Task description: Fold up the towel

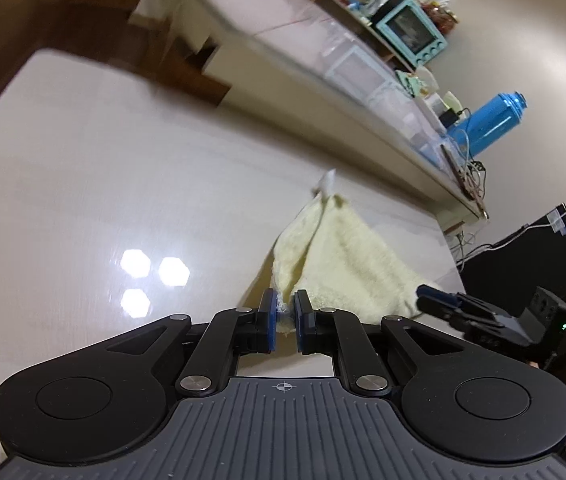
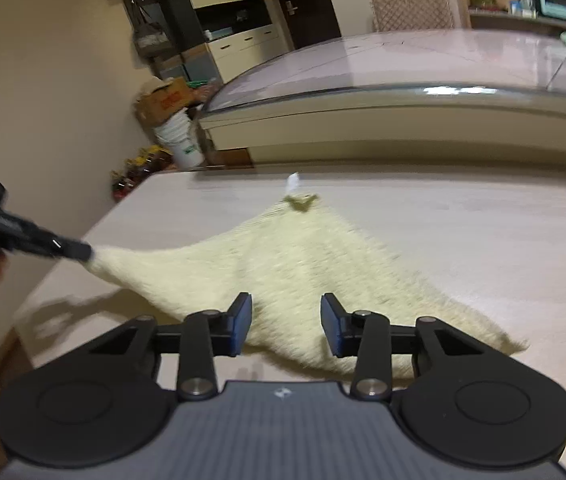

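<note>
A pale yellow towel (image 2: 283,260) lies on the light wooden table (image 2: 483,232), with a white tag (image 2: 293,181) at its far corner. My left gripper (image 1: 285,314) is shut on one towel corner and lifts it off the table; it also shows in the right wrist view (image 2: 79,250), pulling the corner to the left. The towel (image 1: 343,264) rises in a ridge toward that corner. My right gripper (image 2: 286,322) is open and empty, hovering over the towel's near edge. It shows in the left wrist view (image 1: 435,300) at the towel's right side.
A long glass-topped counter (image 2: 403,80) runs behind the table. On it stand a teal toaster oven (image 1: 411,32), clear plastic boxes (image 1: 363,72) and a blue flask (image 1: 491,124). The table's left edge (image 2: 95,232) drops to the floor, with boxes and a bucket (image 2: 181,140) beyond.
</note>
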